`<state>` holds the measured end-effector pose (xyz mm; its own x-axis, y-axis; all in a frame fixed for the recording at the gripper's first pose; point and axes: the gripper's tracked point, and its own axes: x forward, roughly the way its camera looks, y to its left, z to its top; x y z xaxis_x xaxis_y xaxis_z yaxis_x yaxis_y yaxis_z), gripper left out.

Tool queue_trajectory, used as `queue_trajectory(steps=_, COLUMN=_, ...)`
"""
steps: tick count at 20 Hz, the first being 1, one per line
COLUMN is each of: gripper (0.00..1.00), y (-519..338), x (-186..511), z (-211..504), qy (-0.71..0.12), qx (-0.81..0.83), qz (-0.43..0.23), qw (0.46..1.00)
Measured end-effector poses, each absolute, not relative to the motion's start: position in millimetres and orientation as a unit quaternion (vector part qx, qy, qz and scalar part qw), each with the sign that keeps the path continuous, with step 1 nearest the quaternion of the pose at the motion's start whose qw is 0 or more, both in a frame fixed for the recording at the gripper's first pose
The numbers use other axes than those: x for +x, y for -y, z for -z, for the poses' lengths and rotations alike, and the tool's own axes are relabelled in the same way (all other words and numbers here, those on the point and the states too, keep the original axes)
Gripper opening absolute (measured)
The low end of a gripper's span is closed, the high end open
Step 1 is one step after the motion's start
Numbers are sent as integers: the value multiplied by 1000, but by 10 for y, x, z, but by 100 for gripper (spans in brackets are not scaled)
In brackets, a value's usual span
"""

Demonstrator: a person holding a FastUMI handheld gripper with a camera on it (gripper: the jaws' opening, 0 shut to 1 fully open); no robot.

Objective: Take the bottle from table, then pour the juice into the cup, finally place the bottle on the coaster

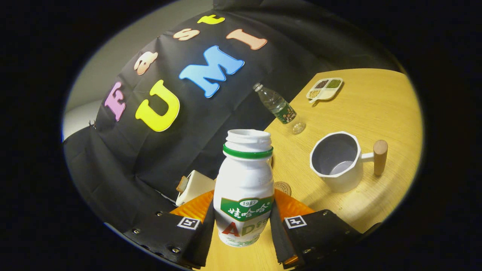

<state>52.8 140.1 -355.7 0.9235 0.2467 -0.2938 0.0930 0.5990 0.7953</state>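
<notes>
The claw (pixel 243 222) grips the open white bottle (pixel 244 188) between its 2 fingers, low on the body, leaving the mouth free to tip toward the cup (pixel 337 162) standing ahead on the bench (pixel 376 109).

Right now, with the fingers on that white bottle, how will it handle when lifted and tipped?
The white bottle is probably thin plastic, so it may flex under the hand-held gripper, whose fingers press both its sides. Its smooth label could slip. With the mouth uncapped, it would likely spill early when tilted toward the cup.
</notes>
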Motion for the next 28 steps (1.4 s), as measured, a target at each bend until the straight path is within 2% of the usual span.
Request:
queue_trajectory(steps=9, gripper=67, y=-1460, x=592, z=3613, qy=-198, qx=563, qz=-32, qw=802)
queue_trajectory(steps=16, gripper=66, y=-1368, x=637, z=3724, qy=-195, qx=619, qz=-3, qw=761)
queue_trajectory(steps=28, gripper=66, y=-1369, x=761, z=3684, qy=-180, qx=708, qz=5, qw=683)
